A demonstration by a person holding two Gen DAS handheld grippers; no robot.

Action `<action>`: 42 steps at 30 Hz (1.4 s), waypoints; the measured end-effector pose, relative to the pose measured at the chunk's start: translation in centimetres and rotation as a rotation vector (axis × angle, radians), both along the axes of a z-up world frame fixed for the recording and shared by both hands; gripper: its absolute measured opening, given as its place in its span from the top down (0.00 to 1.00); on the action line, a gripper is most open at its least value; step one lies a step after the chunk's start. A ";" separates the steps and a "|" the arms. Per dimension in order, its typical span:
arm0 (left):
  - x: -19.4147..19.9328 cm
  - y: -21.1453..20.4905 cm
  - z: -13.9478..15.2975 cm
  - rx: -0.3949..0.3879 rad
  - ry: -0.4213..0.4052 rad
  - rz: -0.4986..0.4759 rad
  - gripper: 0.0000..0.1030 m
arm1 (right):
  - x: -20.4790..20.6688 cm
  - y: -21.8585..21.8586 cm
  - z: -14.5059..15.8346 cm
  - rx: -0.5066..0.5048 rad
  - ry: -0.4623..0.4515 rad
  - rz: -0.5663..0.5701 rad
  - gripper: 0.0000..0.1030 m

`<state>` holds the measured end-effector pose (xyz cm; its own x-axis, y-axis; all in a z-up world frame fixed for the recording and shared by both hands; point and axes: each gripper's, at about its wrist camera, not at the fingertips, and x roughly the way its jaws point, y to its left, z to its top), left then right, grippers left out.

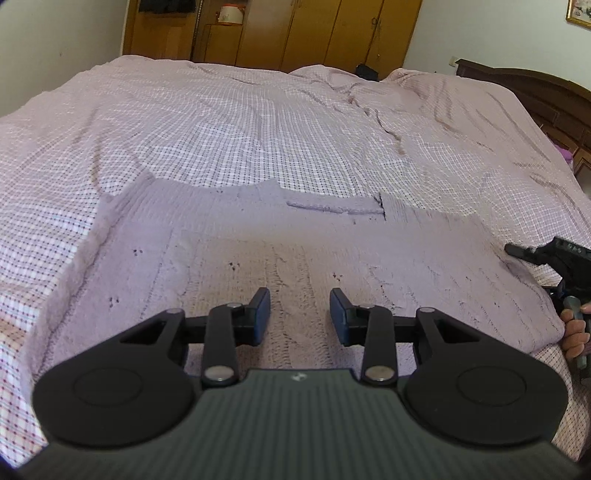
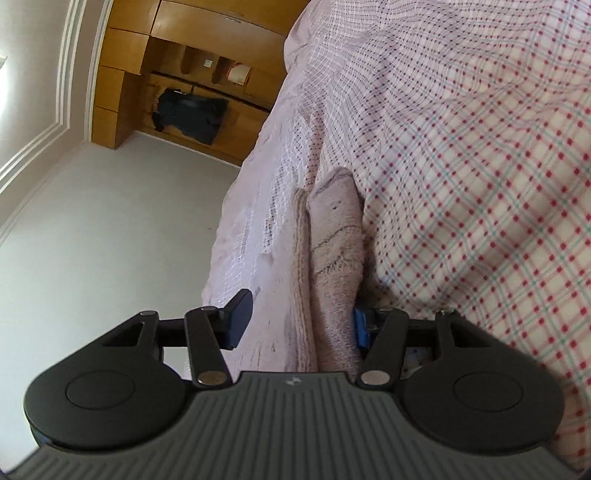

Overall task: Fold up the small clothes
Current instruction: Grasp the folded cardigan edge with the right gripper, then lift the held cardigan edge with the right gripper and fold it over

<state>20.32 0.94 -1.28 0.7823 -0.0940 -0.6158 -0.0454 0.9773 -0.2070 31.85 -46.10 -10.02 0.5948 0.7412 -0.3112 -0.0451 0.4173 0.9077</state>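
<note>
left gripper (image 1: 299,315): black links | blue pads | silver rivets | ribbed grey body

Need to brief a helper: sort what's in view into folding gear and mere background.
Job: sweater, spread flat on the bed; left gripper, open above it; right gripper, open around the sweater's edge.

Background: checked bedsheet, wardrobe, dark garment hanging there, headboard.
</note>
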 end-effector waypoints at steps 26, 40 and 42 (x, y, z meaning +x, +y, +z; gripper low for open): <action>-1.2 4.7 3.6 -0.065 -0.098 0.030 0.49 | -1.1 8.5 11.3 -0.249 0.017 -0.128 0.83; -2.8 8.1 5.1 -0.085 -0.121 0.071 0.39 | -3.9 16.0 15.9 -0.272 -0.026 -0.106 0.83; -3.0 8.6 5.5 -0.086 -0.131 0.075 0.39 | -4.2 17.7 16.3 -0.269 -0.027 -0.097 0.83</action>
<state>17.28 9.55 4.18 0.8621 -0.0805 -0.5003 -0.0847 0.9505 -0.2989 27.61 -28.35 6.32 0.6692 0.5736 -0.4723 -0.0159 0.6465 0.7627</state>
